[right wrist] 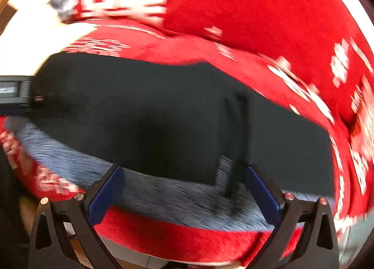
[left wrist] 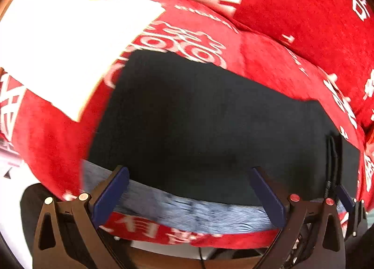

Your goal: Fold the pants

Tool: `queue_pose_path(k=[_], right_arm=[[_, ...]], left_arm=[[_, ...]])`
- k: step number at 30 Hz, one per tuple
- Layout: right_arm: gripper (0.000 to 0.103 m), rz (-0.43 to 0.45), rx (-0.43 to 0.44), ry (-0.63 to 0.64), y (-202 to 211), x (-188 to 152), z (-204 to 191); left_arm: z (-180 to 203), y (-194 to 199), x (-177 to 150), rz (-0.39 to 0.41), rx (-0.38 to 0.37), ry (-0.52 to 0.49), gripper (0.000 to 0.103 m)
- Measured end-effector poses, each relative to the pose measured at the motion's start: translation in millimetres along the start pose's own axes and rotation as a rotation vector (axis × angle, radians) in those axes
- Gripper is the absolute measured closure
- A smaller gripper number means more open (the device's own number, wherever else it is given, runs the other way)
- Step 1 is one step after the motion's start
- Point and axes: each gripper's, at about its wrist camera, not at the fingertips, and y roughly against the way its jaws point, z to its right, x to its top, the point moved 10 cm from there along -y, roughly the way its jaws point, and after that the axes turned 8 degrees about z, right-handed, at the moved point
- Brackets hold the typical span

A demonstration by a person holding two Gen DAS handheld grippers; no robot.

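Left wrist view: one pair of dark pants [left wrist: 198, 117] on one red blanket [left wrist: 292, 23]; left hand-held gripper [left wrist: 189, 189] and right hand-held gripper [right wrist: 184, 187] both spread wide, empty

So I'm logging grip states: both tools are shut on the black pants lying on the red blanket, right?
Not quite. Both wrist views show the left tool and right tool open, fingers wide apart and gripping nothing. The black pants do lie on the red blanket.
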Motion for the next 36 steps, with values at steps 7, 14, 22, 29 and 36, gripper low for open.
queue_pose_path(k=[7, 14, 22, 29, 36], right_arm=[[0.000, -0.093, 0.131, -0.078, -50.4, 18.0, -13.6], [0.000, -0.086, 0.161, 0.032, -75.6, 77.9, -22.0], [0.000, -0.179, 0.369, 0.398, -108.6, 96.0, -96.7], [0.000, -0.356, 0.657, 0.505, -134.1, 97.9, -131.3], [0.002, -0.529, 0.828, 0.401, -144.3, 85.8, -138.0]], left_arm=[[-37.9, -7.7, 4.3, -0.017, 0.035, 0.053, 0.000], [-56.6, -25.9, -8.7, -0.087, -0.014, 0.077, 0.000], [-49.3, -25.3, -17.9, -0.017, 0.016, 0.004, 0.000], [-50.9, -18.1, -17.9, 0.099, 0.011, -0.031, 0.000], [-54.1, -13.5, -15.4, 0.081, -0.016, -0.057, 0.000]])
